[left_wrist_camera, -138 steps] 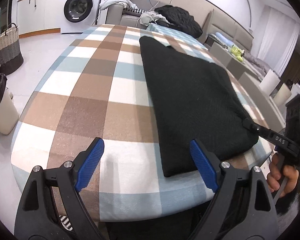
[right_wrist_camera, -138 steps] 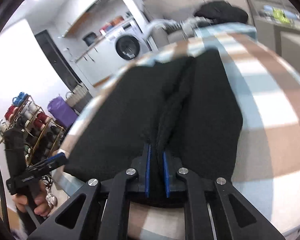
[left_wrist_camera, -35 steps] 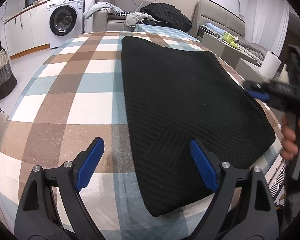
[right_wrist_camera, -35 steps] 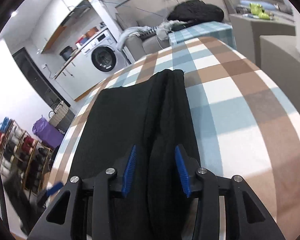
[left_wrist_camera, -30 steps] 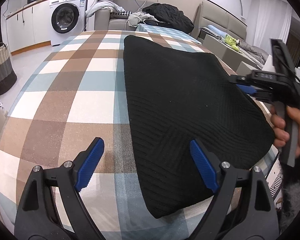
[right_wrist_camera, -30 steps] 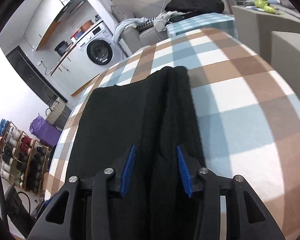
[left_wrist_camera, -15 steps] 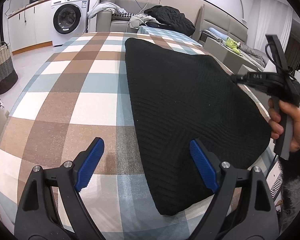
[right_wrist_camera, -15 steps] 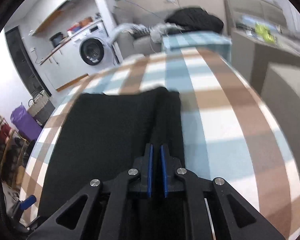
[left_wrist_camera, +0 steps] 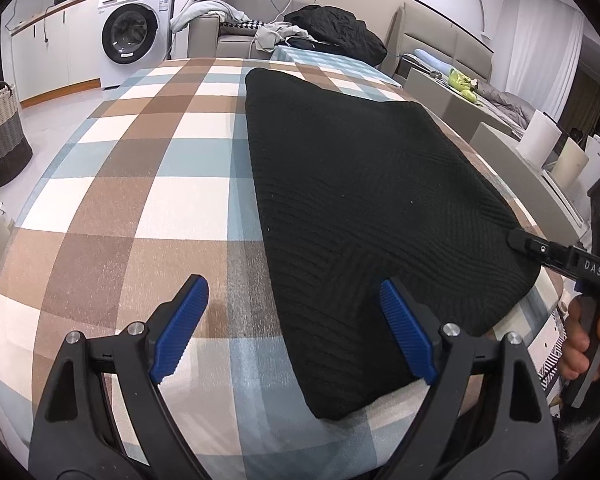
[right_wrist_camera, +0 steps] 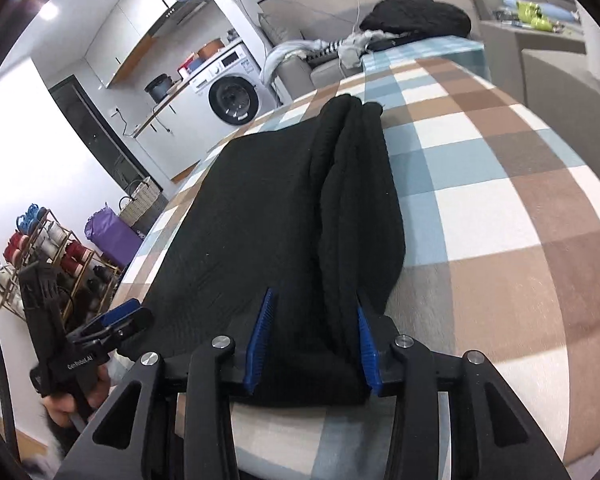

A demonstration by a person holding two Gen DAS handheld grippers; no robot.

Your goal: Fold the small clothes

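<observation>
A black knitted garment [left_wrist_camera: 364, 200] lies folded flat on the checked tablecloth [left_wrist_camera: 140, 184]; it also shows in the right wrist view [right_wrist_camera: 284, 224]. My left gripper [left_wrist_camera: 296, 336] is open over the garment's near left corner, one pad above the cloth, the other above the garment. My right gripper [right_wrist_camera: 312, 344] is open with its jaws on either side of a raised fold at the garment's near right edge. The right gripper also shows in the left wrist view [left_wrist_camera: 520, 240], and the left gripper in the right wrist view [right_wrist_camera: 120, 320].
A washing machine [left_wrist_camera: 134, 36] stands at the back left, and a sofa with piled clothes [left_wrist_camera: 332, 28] lies behind the table. A woven basket [left_wrist_camera: 0, 136] sits on the floor at left. A shoe rack [right_wrist_camera: 48, 248] stands beyond the table's left edge.
My right gripper was shut on the garment's edge half a second ago and has now opened, with the fold between its jaws. My left gripper stayed open and hardly moved.
</observation>
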